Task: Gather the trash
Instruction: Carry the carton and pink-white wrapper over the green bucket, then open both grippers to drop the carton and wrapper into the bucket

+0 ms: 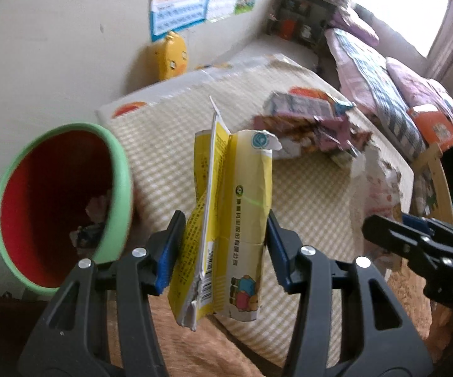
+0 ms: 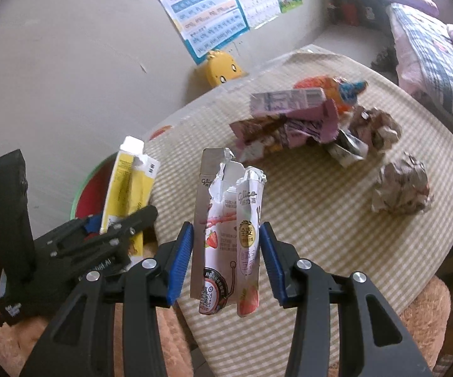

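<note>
We've got the left gripper (image 1: 224, 248) pinching a torn yellow box (image 1: 226, 220), dead center of its view, lifted off the checked mat (image 1: 314, 194). The bin (image 1: 59, 201) sits at the left edge, some scraps inside, though they're blurry. The right gripper (image 2: 226, 260) clamps a ripped strawberry box (image 2: 226, 235). More trash (image 2: 305, 125) is piled upper right, with a paper ball (image 2: 400, 188) nearby.

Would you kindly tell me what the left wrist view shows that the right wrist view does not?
Only the left wrist view: scraps lying inside the green bin and an orange box by the bedding. Only the right wrist view: two crumpled paper balls and the strawberry snack box in the right tool. Both: the yellow carton in the left tool, and the checked mat.
</note>
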Tool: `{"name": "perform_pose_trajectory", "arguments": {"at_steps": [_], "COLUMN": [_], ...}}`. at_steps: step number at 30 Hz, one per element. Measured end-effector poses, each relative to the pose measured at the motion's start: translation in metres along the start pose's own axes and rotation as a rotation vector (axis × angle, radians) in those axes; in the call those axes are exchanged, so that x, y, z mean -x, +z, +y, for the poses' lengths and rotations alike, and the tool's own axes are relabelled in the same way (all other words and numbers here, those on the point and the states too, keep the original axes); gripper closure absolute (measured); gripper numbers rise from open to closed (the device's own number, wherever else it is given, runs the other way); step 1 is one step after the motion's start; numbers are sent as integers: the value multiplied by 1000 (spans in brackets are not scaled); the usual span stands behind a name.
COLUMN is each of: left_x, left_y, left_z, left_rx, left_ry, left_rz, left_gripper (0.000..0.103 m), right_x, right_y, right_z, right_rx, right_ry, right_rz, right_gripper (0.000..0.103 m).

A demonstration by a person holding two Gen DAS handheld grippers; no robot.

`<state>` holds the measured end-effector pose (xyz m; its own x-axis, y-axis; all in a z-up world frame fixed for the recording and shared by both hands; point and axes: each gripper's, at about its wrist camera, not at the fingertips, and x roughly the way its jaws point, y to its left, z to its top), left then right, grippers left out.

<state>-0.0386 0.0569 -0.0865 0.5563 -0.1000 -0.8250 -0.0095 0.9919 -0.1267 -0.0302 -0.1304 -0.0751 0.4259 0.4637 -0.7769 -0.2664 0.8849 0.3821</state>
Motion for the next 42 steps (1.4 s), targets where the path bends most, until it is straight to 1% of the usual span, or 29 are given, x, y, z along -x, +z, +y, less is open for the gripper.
{"name": "perform_pose_trajectory", "arguments": {"at_steps": [4, 9, 15, 23, 27, 30, 35, 42], "left_x": [8, 12, 22, 33, 36, 38, 35, 28], "left_y": [4, 3, 1, -3, -7, -10, -12, -11], "left_z": [25, 54, 91, 143, 164, 177, 189, 194], "left_rx": [48, 103, 160, 230, 259, 279, 300, 316], "left_ry": [38, 78, 129, 214, 251, 273, 295, 308], "left_rz": [-30, -43, -64, -71, -63, -58, -49, -37], "left_gripper": [55, 55, 55, 55, 55, 54, 54, 53], "right_x": [-4, -13, -28, -58, -72, -83, -98, -110], "right_y": [3, 7, 17, 30, 41, 49, 60, 66], "right_z": [11, 26, 51, 92, 117, 137, 164, 178], "right_rx": [17, 46, 87, 140, 157, 173, 201, 213], "right_ry": [9, 18, 51, 116, 167, 206, 239, 248], "right_rz": [8, 19, 39, 76, 83, 88, 95, 110], "right_gripper": [61, 61, 61, 61, 61, 61, 60, 59]}}
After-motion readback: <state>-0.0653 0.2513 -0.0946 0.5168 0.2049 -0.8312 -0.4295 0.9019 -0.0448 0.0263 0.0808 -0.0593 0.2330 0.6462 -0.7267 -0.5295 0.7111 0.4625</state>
